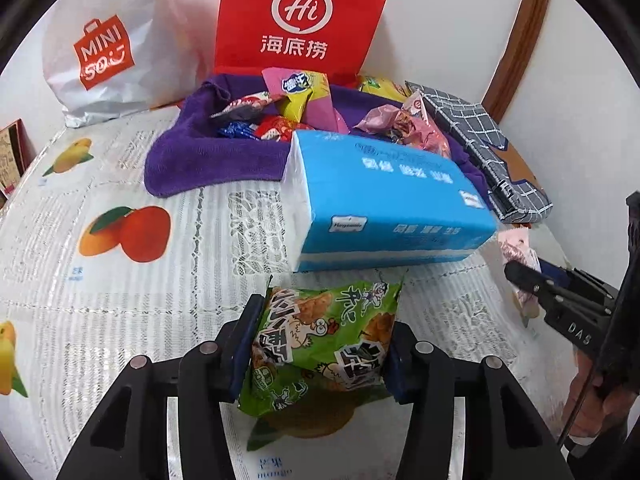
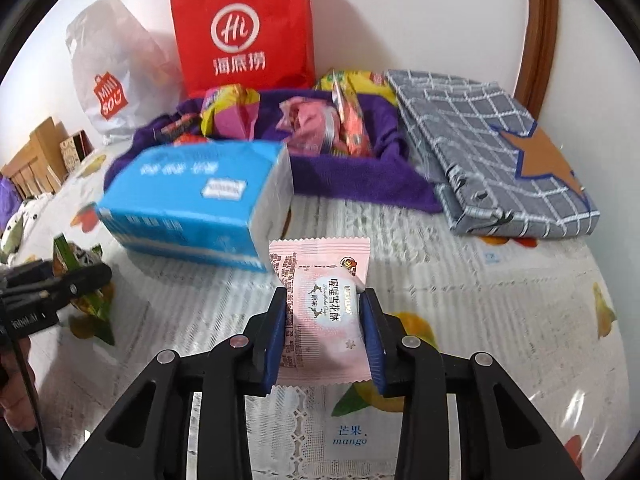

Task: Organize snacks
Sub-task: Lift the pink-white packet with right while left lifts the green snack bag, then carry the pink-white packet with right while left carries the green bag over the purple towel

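Table [image 2: 500, 320] w/ fruit-print cover; at the back, purple towel [image 1: 192, 164] already heaped w/ snacks. My left jaws clamp the green snack bag [image 1: 320, 344]; right jaws grip the pink nougat packet [image 2: 324, 308], both just above the table. Pick-up step's done, I reckon; next, carry both past the blue tissue pack [image 1: 384, 200] to the towel.

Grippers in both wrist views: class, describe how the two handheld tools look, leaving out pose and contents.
The left gripper and the right gripper are matching black plastic linkages with round silver pivot pins and blue ribbed pads. Seen from the left wrist view, the right one's side bears white letters "DAS", and a thin dark cable hangs beside its handle.
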